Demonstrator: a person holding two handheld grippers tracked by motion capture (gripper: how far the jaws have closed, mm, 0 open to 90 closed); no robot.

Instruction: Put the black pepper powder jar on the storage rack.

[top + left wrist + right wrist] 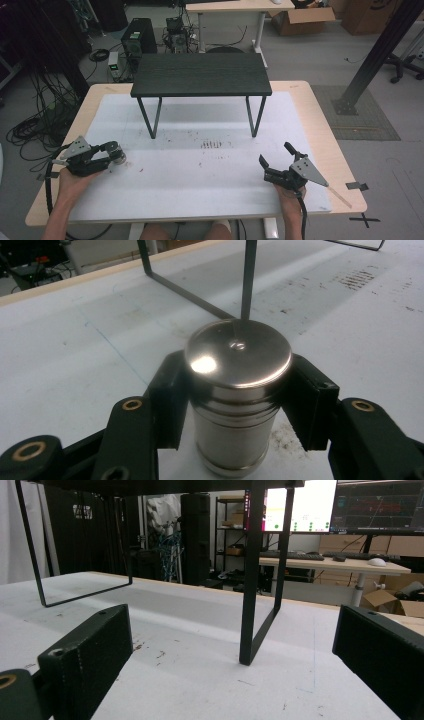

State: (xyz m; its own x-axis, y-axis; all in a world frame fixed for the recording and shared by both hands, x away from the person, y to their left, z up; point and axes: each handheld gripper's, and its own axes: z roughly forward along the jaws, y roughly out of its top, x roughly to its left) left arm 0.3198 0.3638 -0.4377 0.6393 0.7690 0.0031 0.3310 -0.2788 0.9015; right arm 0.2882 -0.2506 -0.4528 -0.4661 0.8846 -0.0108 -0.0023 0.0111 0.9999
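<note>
So the left gripper (pixel 116 154) is sitting at the left side of the white mat (pixel 210 170), and its jaws are clamping a shiny metal canister (pixel 237 395) from both sides. In the left gripper view you can see the pads (pixel 172 390) pressing right under the lid's rim, with the canister standing upright on the mat. From the high view it's just a small silvery thing at the gripper's tip.

The right gripper (pixel 276 158) is hanging out at the right side of the mat, jaws spread wide apart, nothing between them. In the right gripper view they're framing bare mat and one leg of the black shelf (pixel 201 75).

Counting stuff up: one canister, two grippers, one little black shelf standing on two loop-shaped metal legs toward the far side of the mat, one mat covering the wooden table (pixel 320 125). The mat is looking pretty scuffed, with dark specks near the middle.
</note>
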